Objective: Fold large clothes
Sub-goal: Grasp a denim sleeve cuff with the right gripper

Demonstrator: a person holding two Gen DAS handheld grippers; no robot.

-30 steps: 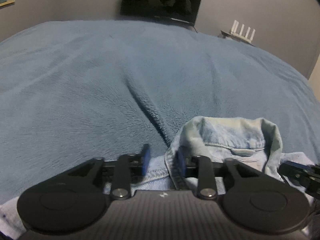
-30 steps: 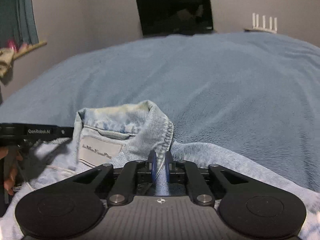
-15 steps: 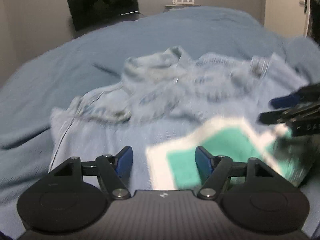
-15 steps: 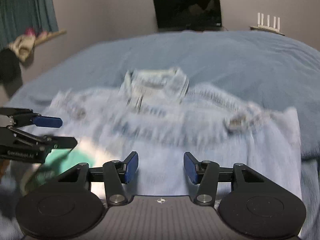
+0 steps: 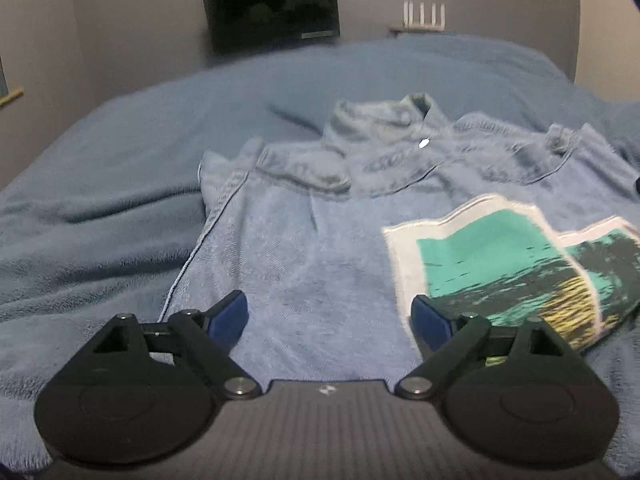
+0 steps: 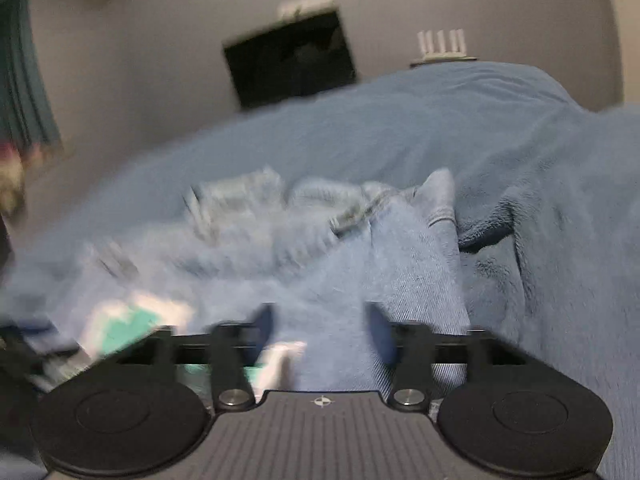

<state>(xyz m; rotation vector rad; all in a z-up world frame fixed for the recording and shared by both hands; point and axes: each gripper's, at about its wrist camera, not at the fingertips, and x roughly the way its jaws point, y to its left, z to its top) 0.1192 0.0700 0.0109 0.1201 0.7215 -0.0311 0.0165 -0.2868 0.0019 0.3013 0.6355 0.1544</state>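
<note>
Both claws have let go since a second ago: left gripper [image 5: 330, 316] and right gripper [image 6: 320, 330] gape. The light-blue denim jacket [image 5: 320, 240] lies on the blue fleece blanket [image 5: 100, 200], collar far, long axis near-to-far.

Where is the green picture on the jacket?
In the left wrist view the green picture sits on the right side of the jacket, below its collar, just beyond the left gripper.

We have let go of the denim jacket [image 5: 320, 248]: both the left gripper [image 5: 330, 316] and right gripper [image 6: 320, 330] now gape, drawn back from its collar [image 5: 384, 120].
</note>
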